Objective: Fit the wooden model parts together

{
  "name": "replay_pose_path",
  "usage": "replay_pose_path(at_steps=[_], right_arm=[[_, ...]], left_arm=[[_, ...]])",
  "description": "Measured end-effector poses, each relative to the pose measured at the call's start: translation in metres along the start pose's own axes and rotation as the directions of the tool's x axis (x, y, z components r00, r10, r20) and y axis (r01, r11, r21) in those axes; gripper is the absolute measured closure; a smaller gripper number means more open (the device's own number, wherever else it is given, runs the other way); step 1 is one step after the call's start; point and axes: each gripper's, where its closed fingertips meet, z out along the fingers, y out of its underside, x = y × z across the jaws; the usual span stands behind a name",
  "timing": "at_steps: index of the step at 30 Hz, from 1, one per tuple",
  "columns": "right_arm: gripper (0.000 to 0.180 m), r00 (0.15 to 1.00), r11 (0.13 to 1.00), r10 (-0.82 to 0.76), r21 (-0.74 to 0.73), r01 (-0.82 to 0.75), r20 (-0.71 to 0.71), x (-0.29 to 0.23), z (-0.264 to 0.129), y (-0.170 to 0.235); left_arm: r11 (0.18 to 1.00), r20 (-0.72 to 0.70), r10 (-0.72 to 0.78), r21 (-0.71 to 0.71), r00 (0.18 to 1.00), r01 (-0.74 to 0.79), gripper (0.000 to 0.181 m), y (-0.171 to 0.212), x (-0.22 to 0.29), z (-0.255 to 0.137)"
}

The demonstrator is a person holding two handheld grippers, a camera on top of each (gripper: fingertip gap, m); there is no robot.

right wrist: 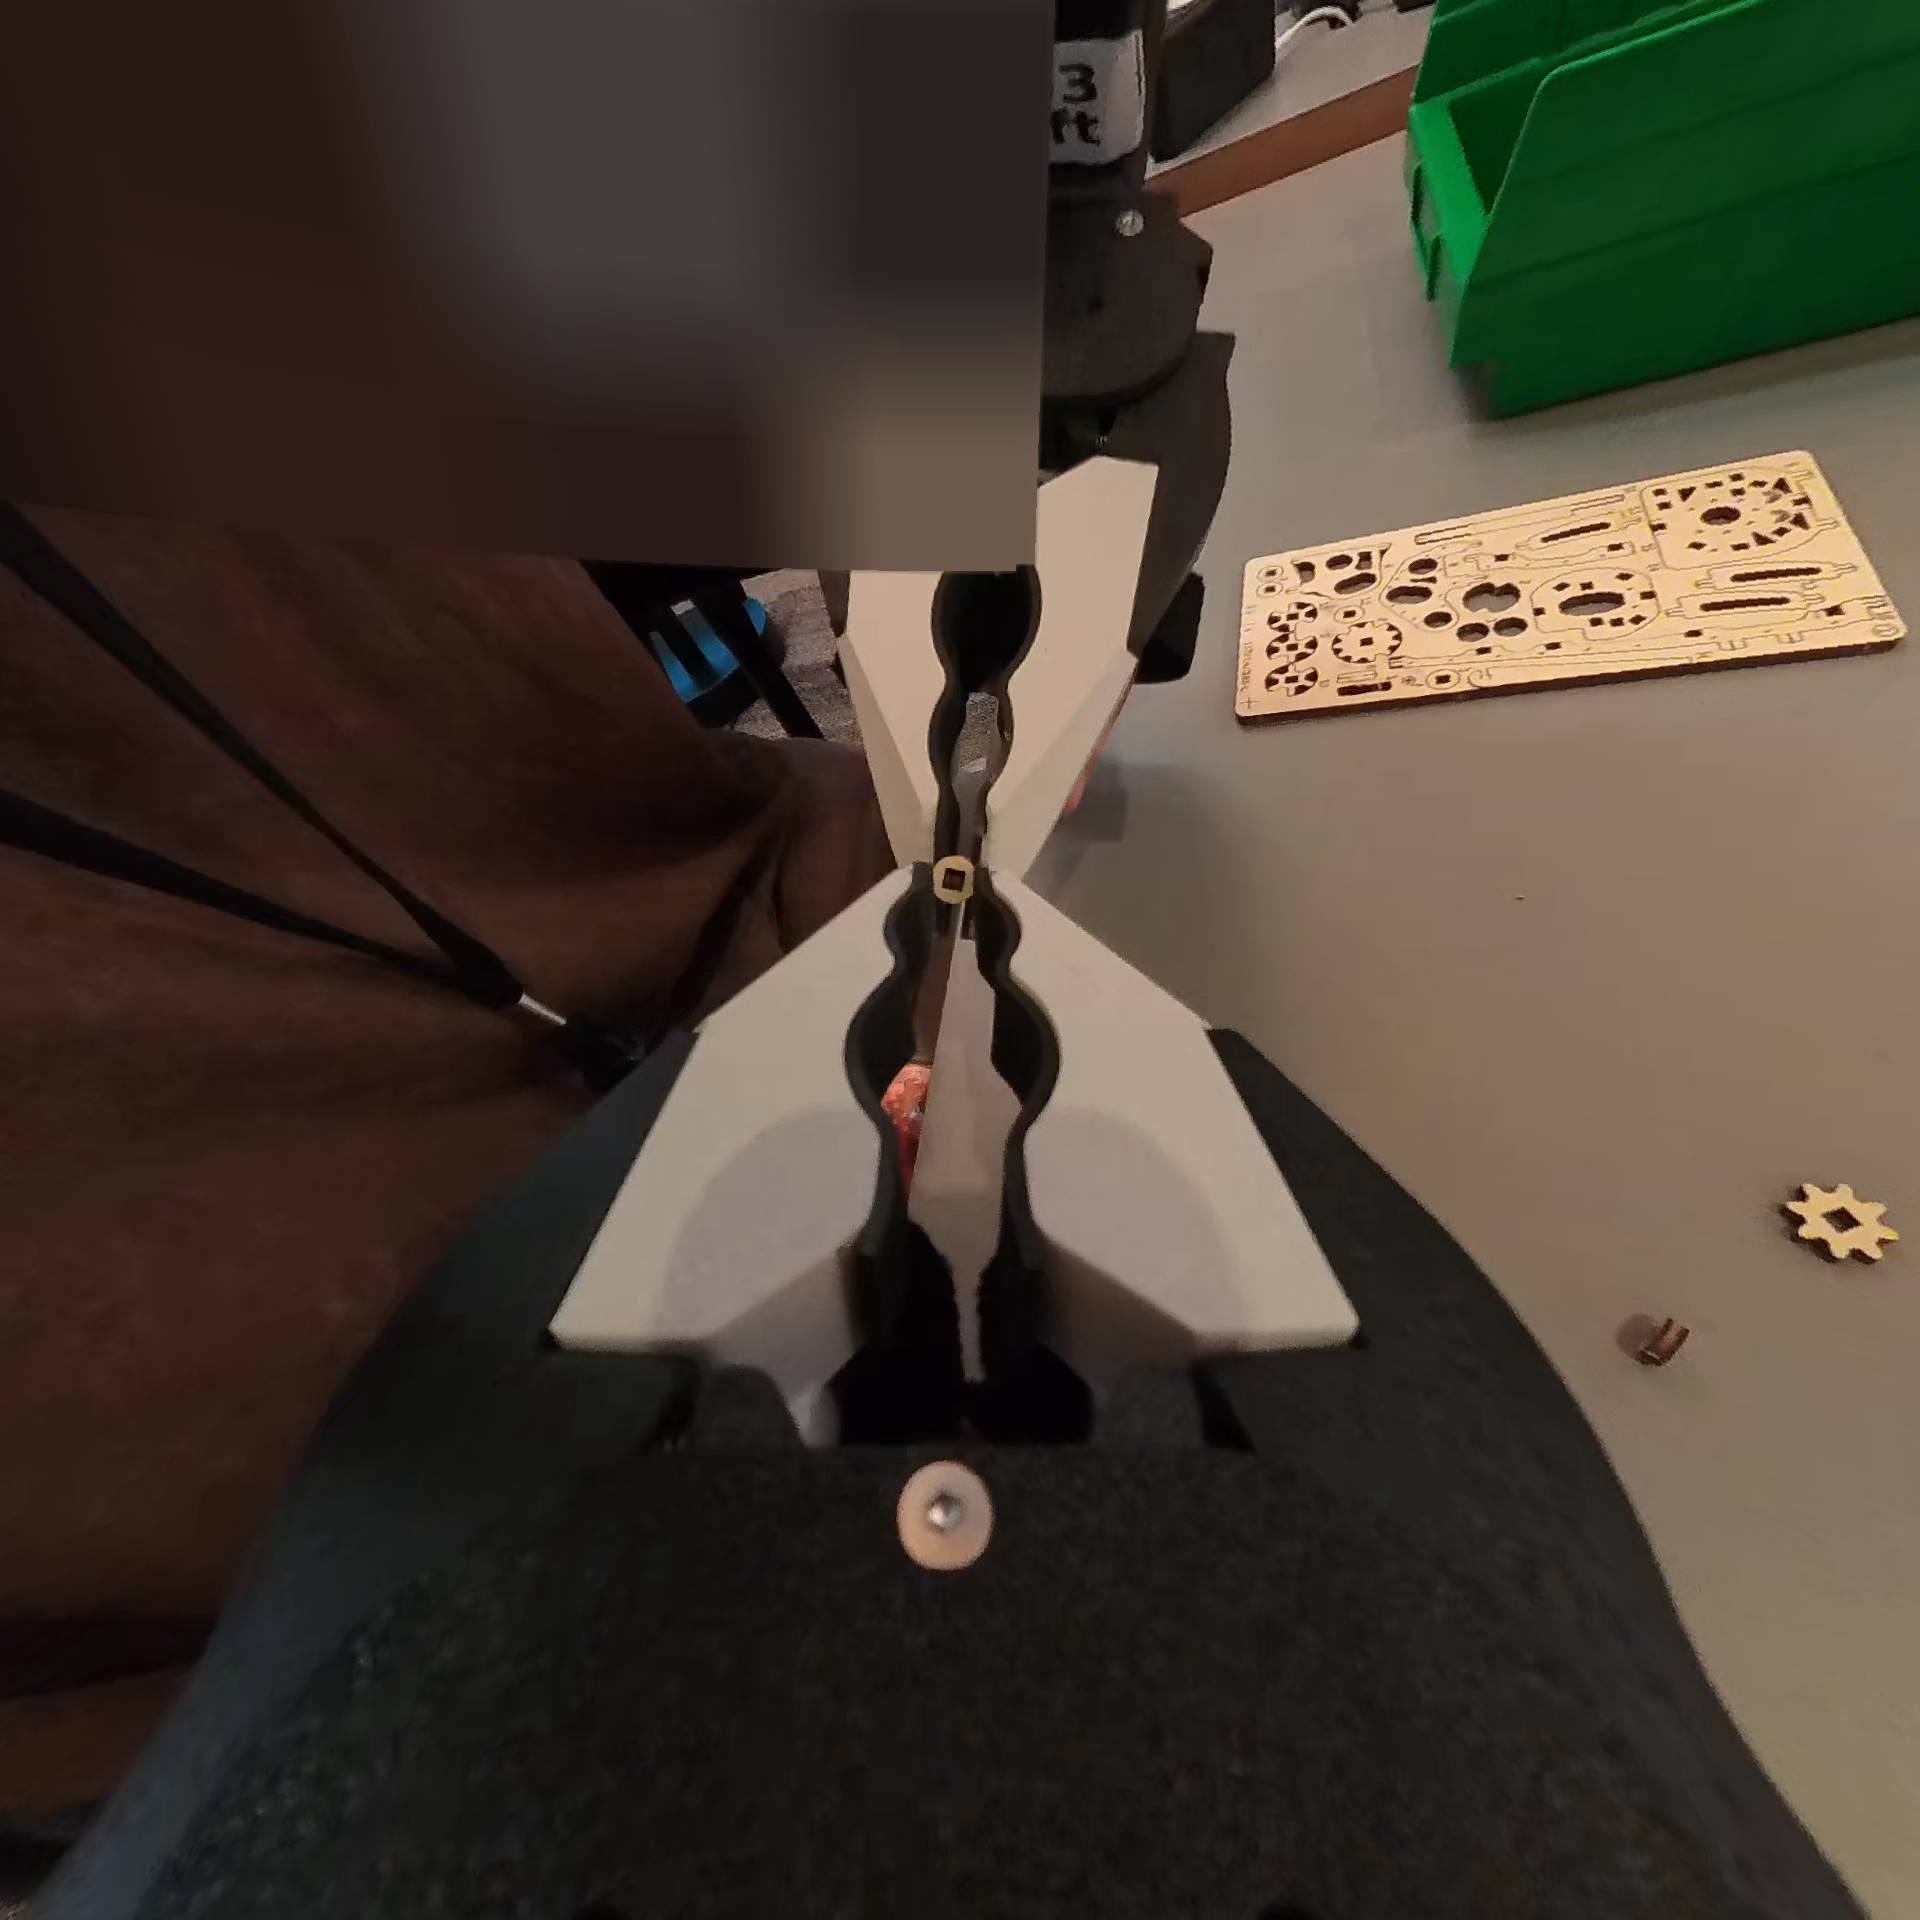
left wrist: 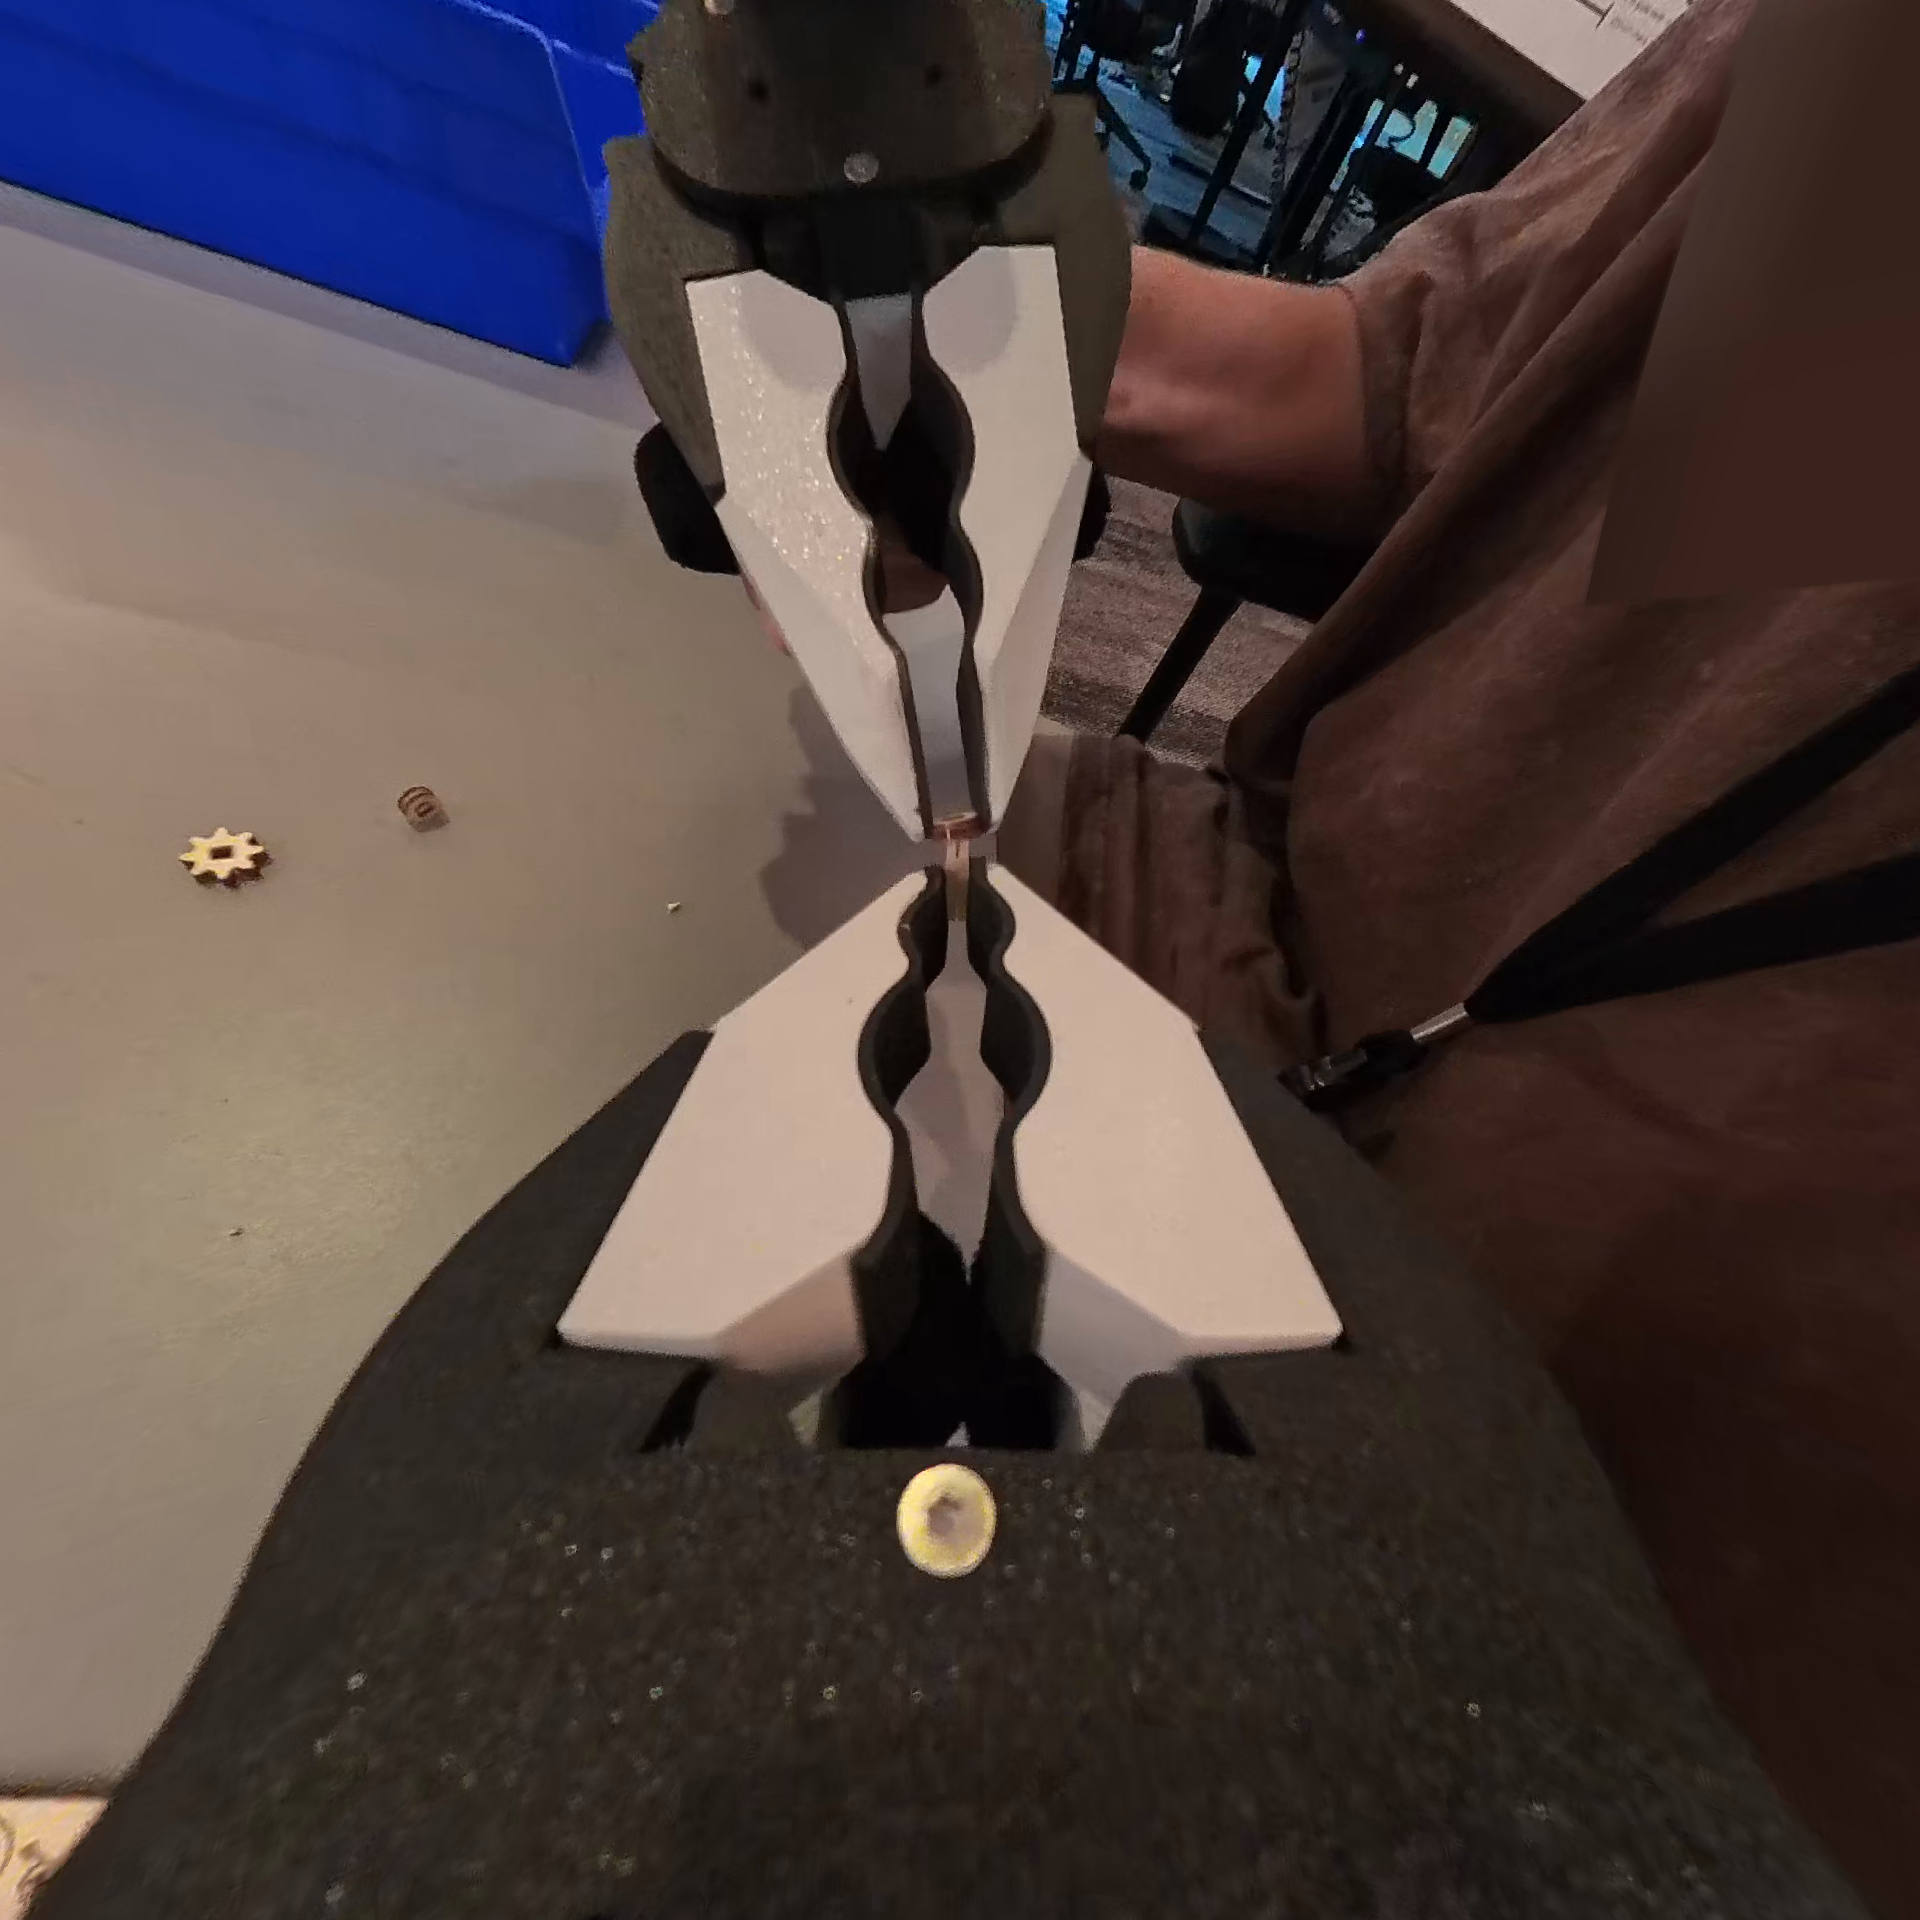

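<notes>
My two grippers meet tip to tip above the near edge of the grey table [left wrist: 312, 1039]. My right gripper [right wrist: 954, 896] is shut on a small wooden ring with a square hole [right wrist: 954, 880]. In the left wrist view the right gripper [left wrist: 957, 831] comes down from above with the ring [left wrist: 961, 827] at its tips. My left gripper [left wrist: 952, 883] is shut on a thin wooden pin [left wrist: 953, 902], whose end touches the ring. In the right wrist view the left gripper [right wrist: 964, 847] points toward me from behind the ring.
A wooden gear [left wrist: 223, 857] [right wrist: 1834, 1226] and a small brown wooden piece [left wrist: 423, 808] [right wrist: 1657, 1340] lie on the table. A laser-cut wooden parts sheet [right wrist: 1558, 592] lies near green bins [right wrist: 1662, 208]. A blue bin [left wrist: 312, 156] stands at the back. A person in a brown shirt [left wrist: 1558, 831] is close. Less than 4 cm separates the two grippers' tips. Left tips and right tips are each some 15 centimetres from the small brown wooden piece [left wrist: 423, 808]. My right wrist view [right wrist: 1642, 1327] looks at it from another angle.
</notes>
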Motion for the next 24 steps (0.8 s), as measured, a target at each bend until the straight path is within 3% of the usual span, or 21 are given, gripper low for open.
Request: replay_pose_path(at_steps=[11,24], right_arm=[[0.173,0.999,1.000,-0.017,-0.007,0.017,-0.030,0.001,-0.001,-0.001],[0.172,0.942,0.964,-0.255,-0.125,0.233,-0.216,-0.005,-0.011,-0.017]], left_arm=[[1.000,0.028,0.017,0.001,0.999,-0.017,0.180,-0.001,-0.003,0.000],[0.971,0.074,0.190,0.135,0.979,-0.199,0.179,-0.020,0.001,-0.003]])
